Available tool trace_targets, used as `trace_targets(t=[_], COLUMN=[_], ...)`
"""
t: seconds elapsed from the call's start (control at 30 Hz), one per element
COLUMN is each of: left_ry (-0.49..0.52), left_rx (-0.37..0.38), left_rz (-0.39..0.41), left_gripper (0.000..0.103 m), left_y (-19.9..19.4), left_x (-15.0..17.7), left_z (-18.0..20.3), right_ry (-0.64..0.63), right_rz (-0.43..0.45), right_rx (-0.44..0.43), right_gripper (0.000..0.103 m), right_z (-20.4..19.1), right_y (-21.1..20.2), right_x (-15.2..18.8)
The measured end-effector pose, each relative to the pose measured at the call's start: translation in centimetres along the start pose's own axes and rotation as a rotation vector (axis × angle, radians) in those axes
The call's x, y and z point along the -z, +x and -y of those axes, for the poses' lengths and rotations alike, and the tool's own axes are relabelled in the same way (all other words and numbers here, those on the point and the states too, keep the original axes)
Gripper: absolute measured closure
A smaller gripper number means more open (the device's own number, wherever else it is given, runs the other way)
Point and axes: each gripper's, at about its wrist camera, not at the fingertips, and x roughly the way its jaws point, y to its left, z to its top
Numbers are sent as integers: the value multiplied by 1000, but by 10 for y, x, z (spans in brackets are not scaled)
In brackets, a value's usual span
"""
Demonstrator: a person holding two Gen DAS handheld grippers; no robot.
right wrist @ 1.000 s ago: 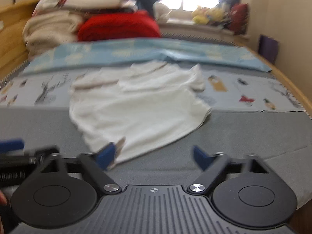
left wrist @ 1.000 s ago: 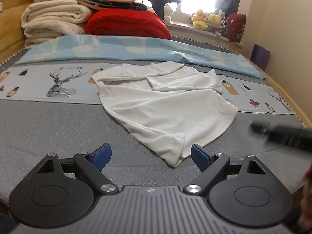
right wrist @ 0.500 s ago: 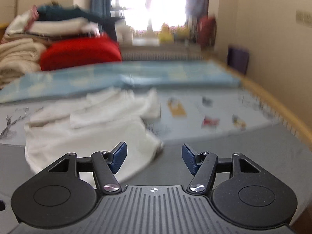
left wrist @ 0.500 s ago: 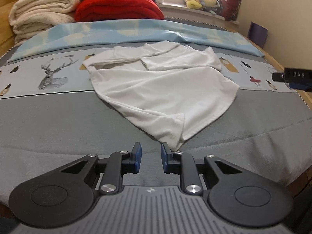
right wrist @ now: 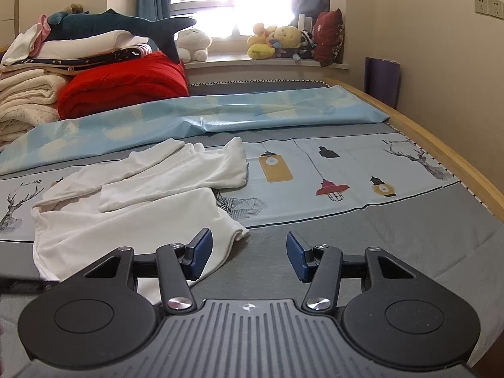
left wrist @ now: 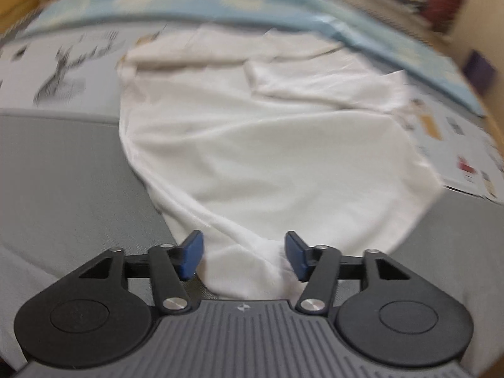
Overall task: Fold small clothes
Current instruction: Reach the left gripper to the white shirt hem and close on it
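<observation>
A white T-shirt (left wrist: 267, 145) lies crumpled on the grey bed, its sleeves folded in at the far side. In the left wrist view its near corner reaches between the blue pads of my left gripper (left wrist: 244, 258). Those jaws are opening and stand apart, so neither pad presses the cloth. In the right wrist view the same T-shirt (right wrist: 141, 201) lies to the left. My right gripper (right wrist: 249, 255) hovers over the grey sheet at the shirt's right hem corner. Its jaws are closing, with only bare sheet between them and the left pad (right wrist: 200, 253) over the shirt's edge.
Folded blankets (right wrist: 28, 94), a red quilt (right wrist: 123, 88) and a plush shark (right wrist: 119, 25) are stacked at the far left. A light-blue cover (right wrist: 220, 113) crosses the bed. Stuffed toys (right wrist: 277, 42) line the windowsill. The wooden bed rail (right wrist: 441, 148) runs along the right.
My left gripper closed partway, then opened again, and dropped forward onto the shirt's near corner. My right gripper swung right, off the shirt towards its right hem corner, with its jaws narrowing.
</observation>
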Motion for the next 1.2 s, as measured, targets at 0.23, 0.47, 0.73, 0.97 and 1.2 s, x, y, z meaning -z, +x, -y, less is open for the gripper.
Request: trace_targets(t=[0.23,0.47,0.73,0.97,1.2], left_ry=[76,348,333,129,-79], left_rx=[-22,6,43,251,334], left_rz=[-180,-190,-258,-191,-222], left_gripper=[87,103,103,83,43], left_y=[21,-28,-34,-38,-14], left_x=[3,25,30,1,-8], left_z=[-18,-77,-183,-176,-104], right_ry=[57,103,119,169,88], right_rz=[-32,-86,-149,-187,-179], right_rx=[1,-1,-17,33,31], right_gripper=[51,61,69,78,80], right_z=[20,19,6,0,-16], right_y=[7,17,23,44,56], right_x=[0,2,7,7,4])
